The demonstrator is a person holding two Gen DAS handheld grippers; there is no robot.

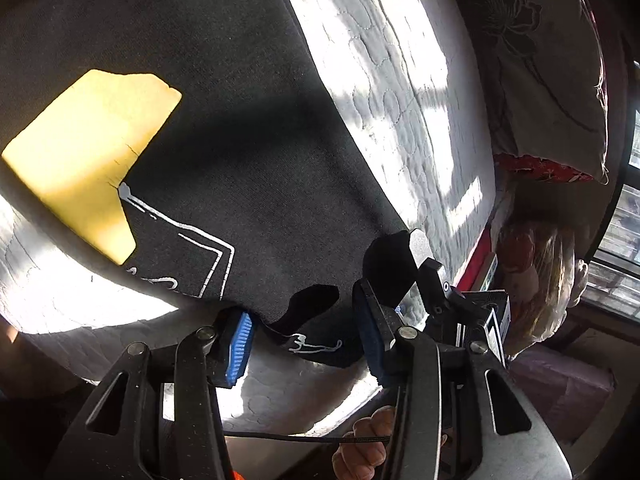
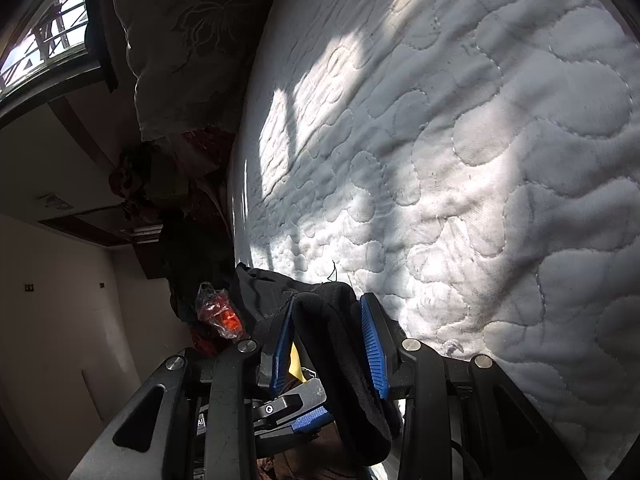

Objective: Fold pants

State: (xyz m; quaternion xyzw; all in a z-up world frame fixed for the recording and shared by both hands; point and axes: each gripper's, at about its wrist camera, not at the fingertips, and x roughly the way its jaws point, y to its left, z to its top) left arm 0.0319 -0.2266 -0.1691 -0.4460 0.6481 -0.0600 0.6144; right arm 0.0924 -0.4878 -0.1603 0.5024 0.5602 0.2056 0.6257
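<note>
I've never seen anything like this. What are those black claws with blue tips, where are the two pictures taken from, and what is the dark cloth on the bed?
Each claw is a hand-held gripper; a person works one in each hand, with a camera looking along its fingers. In the left one's view, the left gripper stands open over dark pants with a yellow patch, spread on a white quilted mattress. A hand shows below. In the right one's view, the right gripper pinches a bunched edge of the pants.

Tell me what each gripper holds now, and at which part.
The right gripper clamps a bunched edge of the black pants. The left gripper is open around the pants' edge and holds nothing.
</note>
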